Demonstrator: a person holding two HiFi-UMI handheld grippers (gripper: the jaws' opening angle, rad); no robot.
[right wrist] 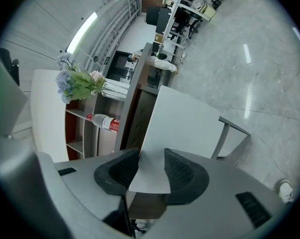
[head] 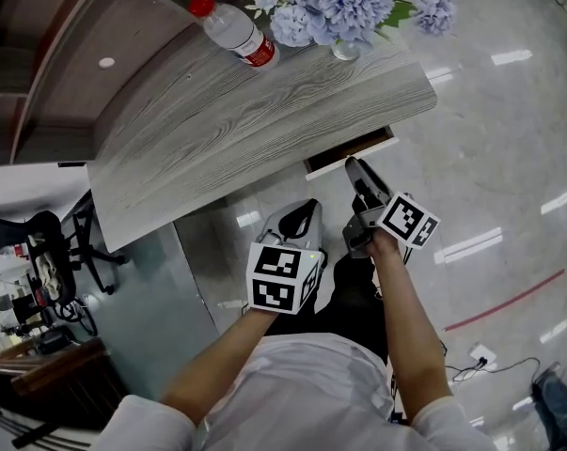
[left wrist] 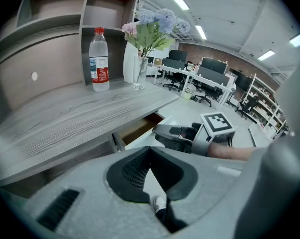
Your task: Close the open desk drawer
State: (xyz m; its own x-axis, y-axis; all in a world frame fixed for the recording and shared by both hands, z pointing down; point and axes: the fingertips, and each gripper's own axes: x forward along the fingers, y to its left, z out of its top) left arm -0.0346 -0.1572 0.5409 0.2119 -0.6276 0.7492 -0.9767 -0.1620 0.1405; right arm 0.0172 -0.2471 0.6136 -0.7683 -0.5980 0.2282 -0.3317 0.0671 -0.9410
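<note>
The drawer stands part-way out from under the tabletop, at about 4 o'clock of the tabletop's middle in the head view, its brown inside showing behind a white front. The right gripper lies just at 6 o'clock of that front, nose toward it. In its own view the jaws stand apart, holding nothing, and the white panel fills the gap between them; I cannot tell whether they touch it. The left gripper hangs at about 8 o'clock of the right one, jaws together and empty, pointing down at the floor.

As I judge it, the main risk is an off-centre push. The jaws seem aimed near a corner of the front, so the drawer could skew on its runners and bind short of shut. With the jaws apart, one tip might also slip past the edge into the opening and get pinched. A hard shove could jolt the tabletop and topple the bottle or the flowers at 12 o'clock.
</note>
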